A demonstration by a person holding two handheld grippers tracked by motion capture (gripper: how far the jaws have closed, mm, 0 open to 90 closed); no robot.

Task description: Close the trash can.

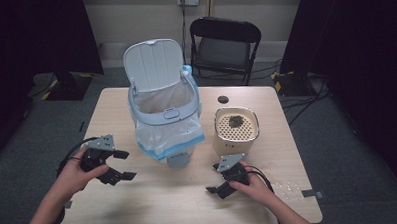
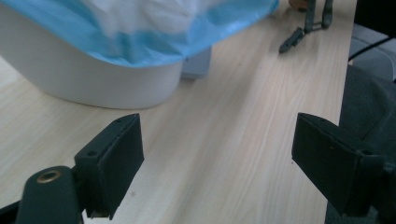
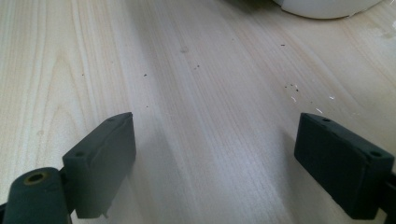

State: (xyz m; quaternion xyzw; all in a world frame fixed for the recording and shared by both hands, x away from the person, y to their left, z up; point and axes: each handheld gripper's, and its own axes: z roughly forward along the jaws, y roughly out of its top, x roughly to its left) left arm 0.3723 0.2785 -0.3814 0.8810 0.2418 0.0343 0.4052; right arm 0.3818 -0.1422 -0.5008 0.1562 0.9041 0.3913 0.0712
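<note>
A white bin (image 1: 166, 115) with its lid flipped up and a blue-edged plastic bag lining it stands mid-table. To its right sits a cream container (image 1: 236, 128) with a perforated top and a dark lump on it. My left gripper (image 1: 122, 166) hovers open at the bin's left, nothing between its jaws. In the left gripper view the bin (image 2: 93, 74) and its bag (image 2: 154, 32) lie ahead, with the left gripper (image 2: 217, 163) over bare wood. My right gripper (image 1: 215, 190) rests open low on the table in front of the cream container; the right gripper (image 3: 215, 163) holds nothing.
The wooden table (image 1: 169, 203) has bare room along its front. A round dark hole (image 1: 223, 99) sits near the back edge. A black folding chair (image 1: 224, 46) stands behind the table. Small crumbs (image 3: 292, 88) dot the wood ahead of the right gripper.
</note>
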